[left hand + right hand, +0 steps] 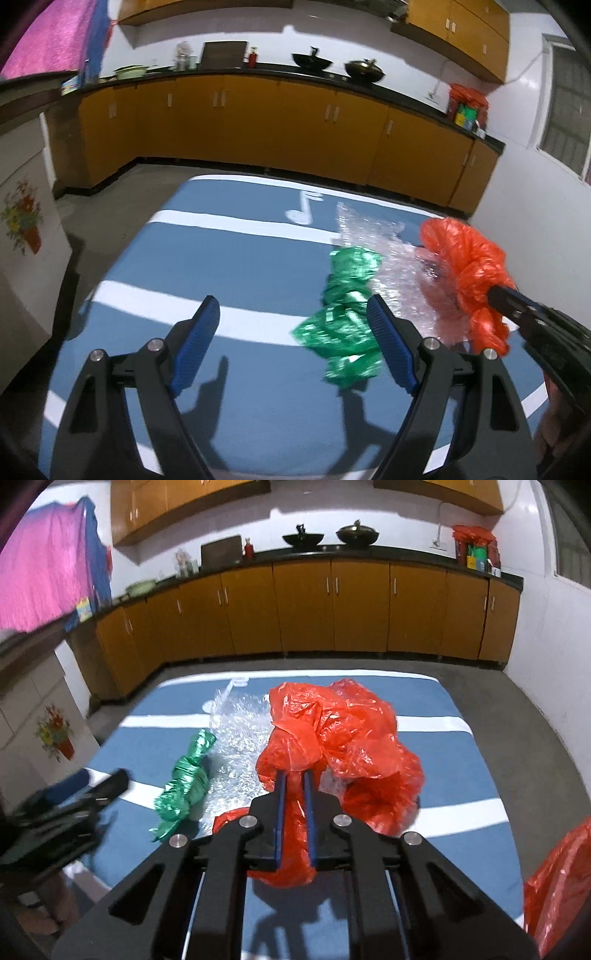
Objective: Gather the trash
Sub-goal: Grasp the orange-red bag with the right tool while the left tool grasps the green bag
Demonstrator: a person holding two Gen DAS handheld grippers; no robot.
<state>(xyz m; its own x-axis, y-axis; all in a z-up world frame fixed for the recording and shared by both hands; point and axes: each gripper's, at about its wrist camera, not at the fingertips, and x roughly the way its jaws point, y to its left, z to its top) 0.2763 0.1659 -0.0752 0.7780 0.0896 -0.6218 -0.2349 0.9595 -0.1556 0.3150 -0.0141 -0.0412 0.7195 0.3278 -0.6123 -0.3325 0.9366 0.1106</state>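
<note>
So the right tool [294, 773] was clamped tight on the crumpled red plastic bag [343, 738], which sat bunched up over the blue-and-white striped counter [229, 266]. Left tool [291, 314] was wide open with nothing in it, hovering just beside the twisted green wrapper [341, 314]. That wrapper lay on the counter right against a sheet of clear bubble wrap [240, 738], which ran under the red bag.

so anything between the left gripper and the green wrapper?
Nothing visible. The left gripper is open over bare blue mat; the green wrapper lies just off its right finger, partly behind it. Bubble wrap sits past the wrapper, and the right gripper is shut on the red bag farther right.
</note>
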